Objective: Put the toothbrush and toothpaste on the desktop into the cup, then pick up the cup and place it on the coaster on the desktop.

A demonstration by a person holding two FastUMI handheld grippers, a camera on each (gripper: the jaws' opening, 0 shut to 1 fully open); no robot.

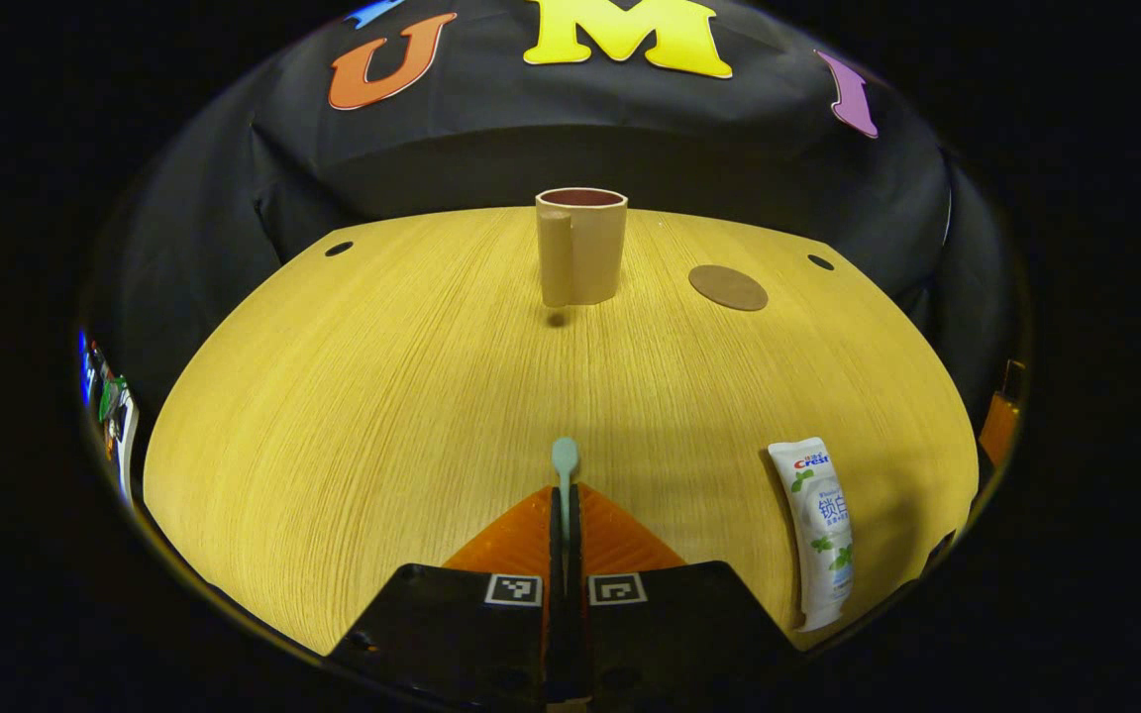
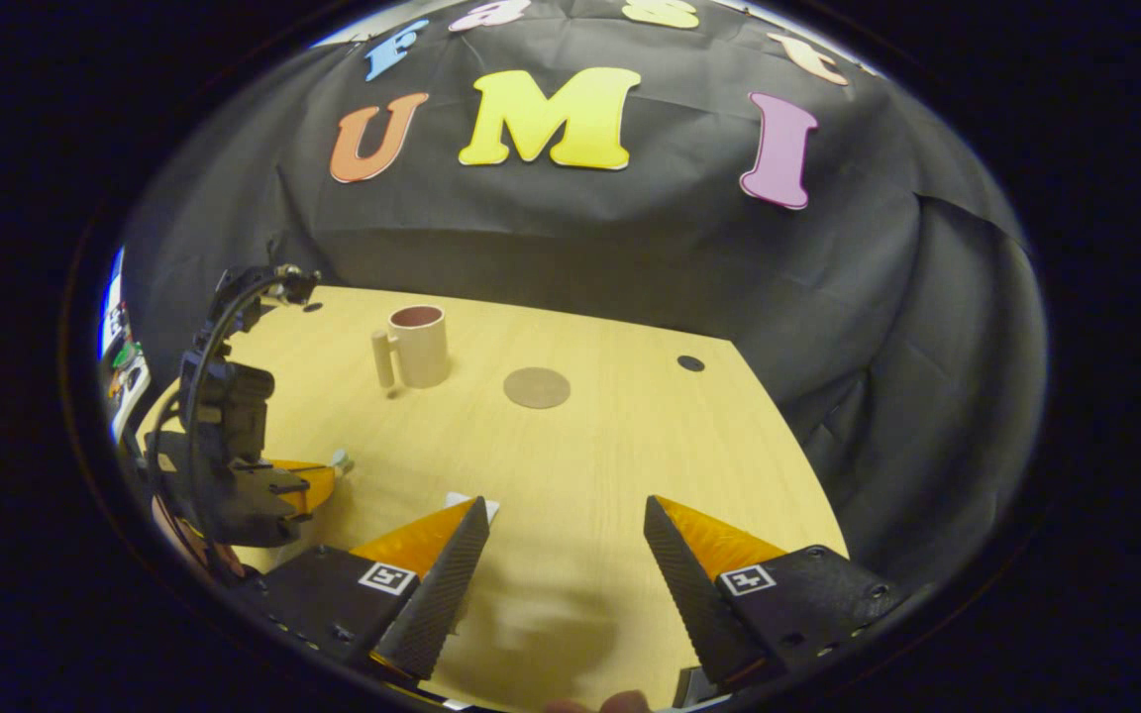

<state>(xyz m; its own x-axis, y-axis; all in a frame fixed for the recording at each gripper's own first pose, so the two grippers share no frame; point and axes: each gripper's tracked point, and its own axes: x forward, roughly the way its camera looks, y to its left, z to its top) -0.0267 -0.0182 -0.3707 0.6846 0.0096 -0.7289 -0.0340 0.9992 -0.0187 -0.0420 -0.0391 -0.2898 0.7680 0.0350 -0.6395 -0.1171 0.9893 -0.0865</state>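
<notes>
Left gripper view has the left gripper (image 1: 565,515) clamped narrow on the toothbrush (image 1: 565,460), whose long axis runs straight forward beyond the fingertips, toward the cup (image 1: 581,246) dead ahead. The toothpaste (image 1: 818,530) lies right of these fingers; the right gripper (image 2: 563,545) hangs wide apart.

desktop (image 1: 382,396) pale wood | on it: cup (image 1: 580,246), coaster (image 1: 728,287), toothpaste (image 1: 818,530) | toothbrush (image 1: 565,465) possibly lifted
</notes>
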